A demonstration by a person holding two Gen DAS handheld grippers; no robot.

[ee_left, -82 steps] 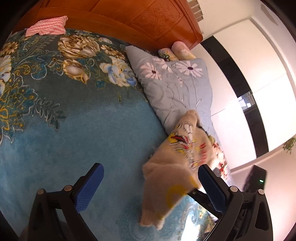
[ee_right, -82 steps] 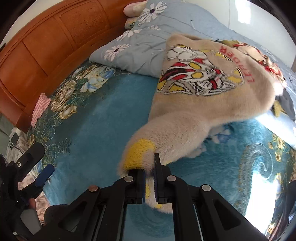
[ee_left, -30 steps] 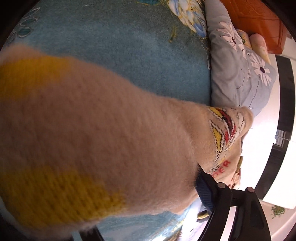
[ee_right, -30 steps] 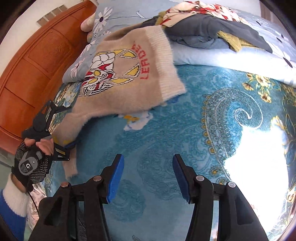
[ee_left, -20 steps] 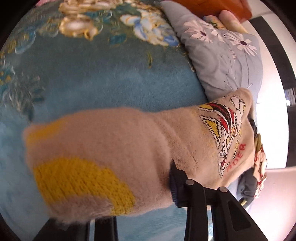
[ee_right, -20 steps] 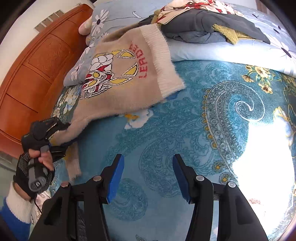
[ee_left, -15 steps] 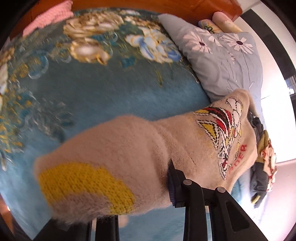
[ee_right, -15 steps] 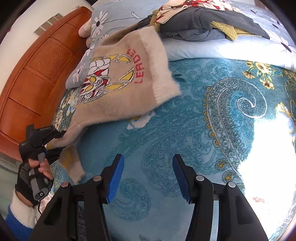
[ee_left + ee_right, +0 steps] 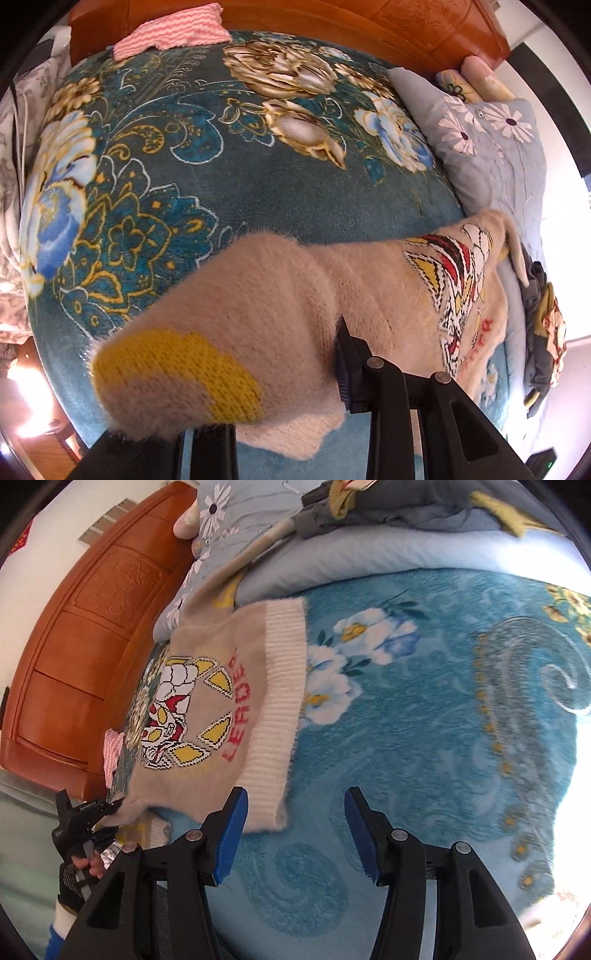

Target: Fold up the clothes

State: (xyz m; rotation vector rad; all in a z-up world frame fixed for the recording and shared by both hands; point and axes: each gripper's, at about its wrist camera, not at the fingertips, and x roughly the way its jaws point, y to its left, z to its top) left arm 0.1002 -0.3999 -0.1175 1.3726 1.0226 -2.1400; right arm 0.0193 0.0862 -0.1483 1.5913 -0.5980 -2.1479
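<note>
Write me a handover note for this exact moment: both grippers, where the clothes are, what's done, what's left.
Left gripper: clamped on the sleeve of the beige sweater, near its yellow cuff.
Right gripper: open and empty, hovering above the blue blanket beside the sweater's ribbed hem.
Sweater: spread print-side up across the blanket; its far side runs up onto the grey flowered pillow.
Other clothes: a dark heap on the pale quilt at the far side, unsorted.
Done: one sleeve is gripped. No fold shows.
Left: probably take the hem with the right gripper, flatten, fold, then the heap.
</note>
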